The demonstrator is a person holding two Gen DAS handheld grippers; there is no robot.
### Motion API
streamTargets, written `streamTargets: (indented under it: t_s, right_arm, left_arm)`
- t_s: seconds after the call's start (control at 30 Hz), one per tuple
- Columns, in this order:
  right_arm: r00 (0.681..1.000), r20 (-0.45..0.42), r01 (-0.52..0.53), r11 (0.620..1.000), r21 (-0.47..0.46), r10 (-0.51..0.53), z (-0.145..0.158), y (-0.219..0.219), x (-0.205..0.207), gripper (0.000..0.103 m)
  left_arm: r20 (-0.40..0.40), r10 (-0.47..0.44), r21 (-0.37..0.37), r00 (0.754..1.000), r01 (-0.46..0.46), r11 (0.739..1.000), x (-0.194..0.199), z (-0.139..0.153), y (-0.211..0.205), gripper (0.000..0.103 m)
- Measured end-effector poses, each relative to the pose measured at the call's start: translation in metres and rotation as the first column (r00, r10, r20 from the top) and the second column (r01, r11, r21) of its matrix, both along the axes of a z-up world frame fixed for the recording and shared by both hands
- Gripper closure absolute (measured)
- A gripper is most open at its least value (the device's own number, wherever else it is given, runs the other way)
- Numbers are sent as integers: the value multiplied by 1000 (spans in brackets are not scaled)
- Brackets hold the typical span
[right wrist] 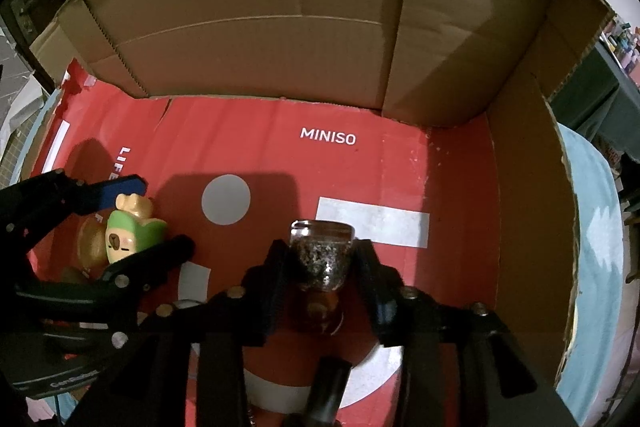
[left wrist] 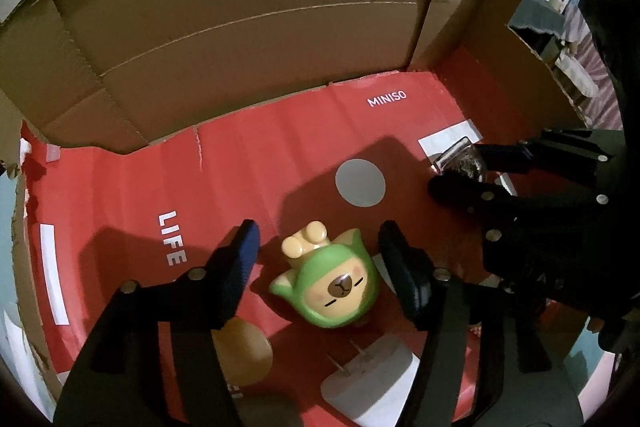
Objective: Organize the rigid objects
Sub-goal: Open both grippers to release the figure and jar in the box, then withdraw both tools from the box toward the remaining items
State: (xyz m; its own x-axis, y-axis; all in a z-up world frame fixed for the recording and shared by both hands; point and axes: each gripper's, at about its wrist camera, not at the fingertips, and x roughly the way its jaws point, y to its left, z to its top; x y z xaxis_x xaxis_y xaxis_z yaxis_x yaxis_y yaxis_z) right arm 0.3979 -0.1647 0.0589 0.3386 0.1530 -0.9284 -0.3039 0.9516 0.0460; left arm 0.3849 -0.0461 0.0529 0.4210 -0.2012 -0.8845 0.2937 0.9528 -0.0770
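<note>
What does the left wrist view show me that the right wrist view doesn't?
Only the left wrist view shows the white plug lying close in below the toy, and the tan round object clearly.

Only the right wrist view shows the whole glass jar of dark speckled contents between the right tongs, its bare rim pointing away, plus the dark bottle cap close to the lens.

Both show the green-hooded toy between the open left tongs, the grey circle, the MINISO lettering and the cardboard walls.
</note>
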Motion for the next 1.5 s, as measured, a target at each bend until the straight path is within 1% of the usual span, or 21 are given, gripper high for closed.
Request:
streamTargets:
  t_s: [0.13, 0.2, 0.3, 0.4, 0.57, 0.6, 0.63, 0.7, 0.73, 0.77, 0.8, 0.87, 0.9, 0.97, 1.07, 1.17, 1.3, 1.4, 1.5]
  right_arm:
    - [1000, 0, 8, 1000, 10, -8, 1, -2, 1, 60]
    - [1000, 5, 10, 1000, 10, -10, 2, -3, 1, 59]
    - [1000, 20, 11, 1000, 6, -11, 8, -5, 1, 54]
    - [999, 36, 15, 1000, 16, -15, 17, -5, -3, 51]
    - [997, 81, 16, 999, 35, -19, 37, -7, -13, 37]
    - [995, 93, 17, 999, 41, -21, 41, -8, -16, 36]
    - [994, 105, 19, 999, 51, -25, 47, -10, -19, 35]
    - [991, 128, 24, 997, 72, -33, 58, -12, -25, 30]
    - [989, 144, 24, 996, 87, -36, 64, -14, -29, 25]
    - [986, 160, 23, 995, 96, -38, 68, -18, -33, 20]
    - [983, 177, 25, 995, 100, -43, 74, -18, -38, 18]
    - [977, 210, 26, 993, 116, -50, 86, -19, -47, 15]
    - [974, 221, 25, 992, 127, -53, 92, -22, -50, 14]
    - [966, 250, 23, 989, 145, -59, 101, -23, -65, 7]
    - [957, 283, 12, 984, 180, -63, 114, -21, -85, 3]
    - [942, 330, 3, 981, 195, -69, 127, -22, -109, 1]
    - [907, 415, -5, 986, 164, -65, 142, -20, -144, 0]
    - [872, 486, -10, 991, 136, -58, 151, -20, -177, 0]
    - [842, 537, -15, 991, 133, -59, 155, -22, -205, 0]
  left_arm:
    - [-3, 2, -6, 1000, -2, 1000, -2, 2, -1, 39]
    - [1, 0, 0, 1000, 0, 1000, -3, 3, -3, 39]
    - [11, 2, -2, 1000, -2, 1000, -6, 8, -1, 39]
    - [21, 16, -18, 1000, -15, 1000, -9, 13, 5, 33]
    - [67, 49, -28, 997, -47, 998, -22, 29, 15, 33]
    - [79, 55, -31, 995, -53, 998, -26, 34, 18, 32]
    - [91, 63, -36, 994, -60, 998, -30, 39, 21, 29]
    - [122, 78, -49, 989, -72, 996, -38, 48, 24, 27]
    - [148, 87, -53, 985, -80, 995, -44, 53, 26, 27]
    - [175, 95, -55, 980, -86, 995, -49, 59, 30, 27]
    - [207, 102, -55, 973, -93, 994, -56, 65, 32, 26]
    - [251, 115, -60, 961, -103, 993, -65, 76, 34, 18]
    - [277, 121, -65, 953, -107, 992, -73, 82, 37, 16]
    - [332, 133, -70, 934, -116, 991, -86, 94, 39, 12]
    - [401, 144, -70, 905, -127, 989, -108, 111, 44, 5]
    - [452, 164, -96, 877, -135, 986, -130, 124, 49, 5]
    - [489, 202, -140, 848, -152, 978, -159, 137, 58, 5]
    - [516, 231, -158, 825, -173, 972, -181, 141, 62, 4]
    - [542, 253, -163, 801, -195, 967, -204, 142, 64, 4]
